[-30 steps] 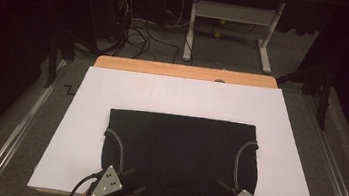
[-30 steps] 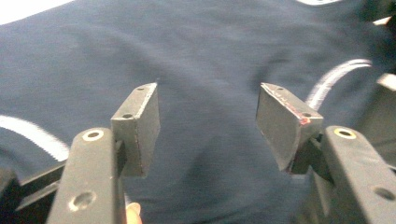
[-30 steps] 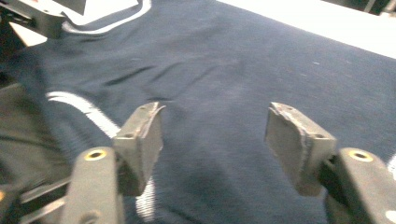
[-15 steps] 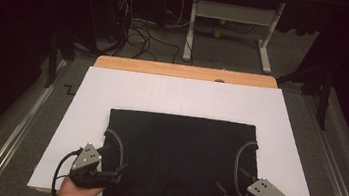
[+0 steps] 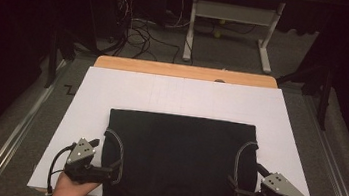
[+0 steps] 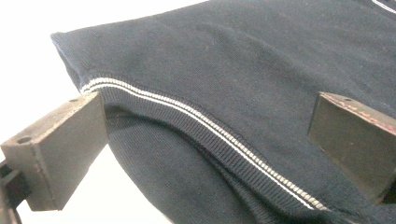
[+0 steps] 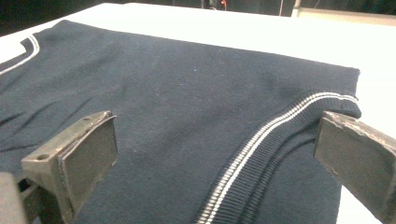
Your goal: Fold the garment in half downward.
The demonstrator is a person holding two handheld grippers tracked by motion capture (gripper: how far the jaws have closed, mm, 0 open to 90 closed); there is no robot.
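A dark navy garment [image 5: 177, 161] with white-striped ribbed trim lies folded flat on the white board [image 5: 182, 96]. My left gripper [image 5: 109, 171] is at the garment's left edge, its tips pointing right toward the armhole trim [image 5: 117, 144]. In the left gripper view my left gripper [image 6: 205, 144] has just been opening; the striped trim [image 6: 196, 116] lies between its wide jaws, unpressed. My right gripper [image 5: 238, 195] is at the garment's right edge, pointing left. In the right gripper view my right gripper [image 7: 217, 161] has likewise just been opening, with the trim [image 7: 261, 135] lying loose between its jaws.
The white board rests on a wooden table [image 5: 186, 71]. Metal rails [image 5: 17, 134] run along both sides. Beyond the table are floor cables [image 5: 140, 28] and a white desk frame [image 5: 232, 19]. Bare board shows behind and beside the garment.
Both grippers moved outward from the garment's lower middle to its left and right edges. Their jaws stand wider apart now. The garment lies as before.
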